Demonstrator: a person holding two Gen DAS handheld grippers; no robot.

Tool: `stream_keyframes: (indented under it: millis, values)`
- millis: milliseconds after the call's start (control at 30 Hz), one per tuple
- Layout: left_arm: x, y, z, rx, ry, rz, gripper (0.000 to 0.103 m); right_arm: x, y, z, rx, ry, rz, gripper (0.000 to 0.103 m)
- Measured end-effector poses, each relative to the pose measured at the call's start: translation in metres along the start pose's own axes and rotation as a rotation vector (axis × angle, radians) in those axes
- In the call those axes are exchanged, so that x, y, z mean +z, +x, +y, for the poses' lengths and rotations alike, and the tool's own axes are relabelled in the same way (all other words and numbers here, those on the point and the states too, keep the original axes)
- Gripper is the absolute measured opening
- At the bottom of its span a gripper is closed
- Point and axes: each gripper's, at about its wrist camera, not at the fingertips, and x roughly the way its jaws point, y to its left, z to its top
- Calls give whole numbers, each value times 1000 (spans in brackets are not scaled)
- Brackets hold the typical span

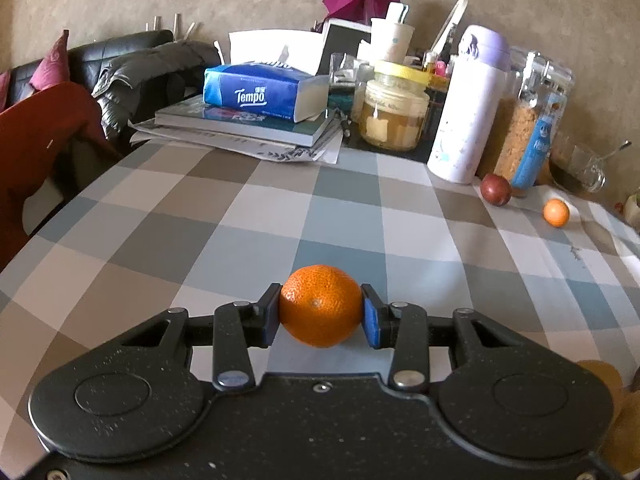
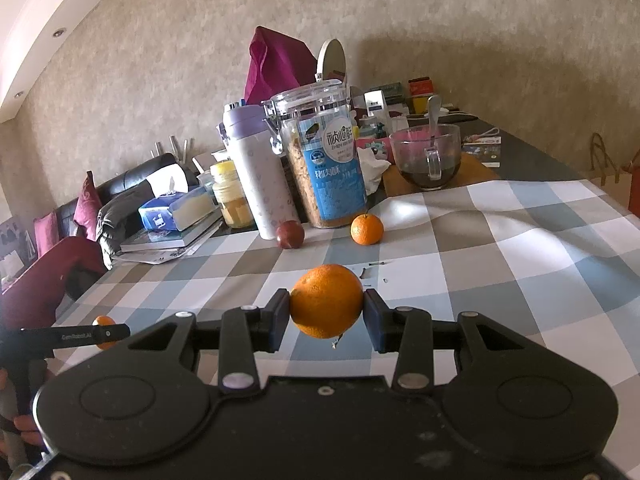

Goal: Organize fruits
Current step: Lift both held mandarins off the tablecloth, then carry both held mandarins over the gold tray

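Each gripper clamps an orange above the checked tablecloth.

Low centre of each view: the left gripper (image 1: pixel 321 316) grips a mandarin (image 1: pixel 321 305), the right gripper (image 2: pixel 326 314) a larger orange (image 2: pixel 326 306). Beyond, mid-frame, a dark red fruit (image 2: pixel 290 234) and small orange (image 2: pixel 367 229) lie by the jar (image 2: pixel 320 156).

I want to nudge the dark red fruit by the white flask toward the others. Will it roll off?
Probably it rolls readily: the dark red fruit looks round and smooth, and rests free on the checked tablecloth. The white flask close behind would likely stop it going that way. The cloth's wrinkles may steer it off line.
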Motion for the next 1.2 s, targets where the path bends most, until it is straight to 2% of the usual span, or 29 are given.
stream_keyframes:
  millis: [133, 333, 533, 700, 800, 1067, 1200]
  values:
    - [-2, -6, 1, 11, -9, -51, 48, 0, -3, 3, -15, -15, -24, 42]
    - [-4, -14, -9, 39, 50, -116, 48, -3, -12, 11, -31, -69, -83, 42]
    - [-1, -8, 1, 26, -12, -69, 48, -2, -14, 10, -71, -77, -105, 42]
    - [0, 3, -7, 48, 47, -3, 48, 0, -7, 4, -96, -38, -69, 42]
    - [-2, 4, -14, 63, 100, 3, 48, 2, -3, -1, -109, -4, -37, 42]
    - [-1, -7, -13, 59, 79, 40, 48, 13, -3, -18, -186, 136, 46, 42]
    - [6, -24, -27, 76, 152, 9, 48, 18, 1, -13, -195, 119, 90, 42]
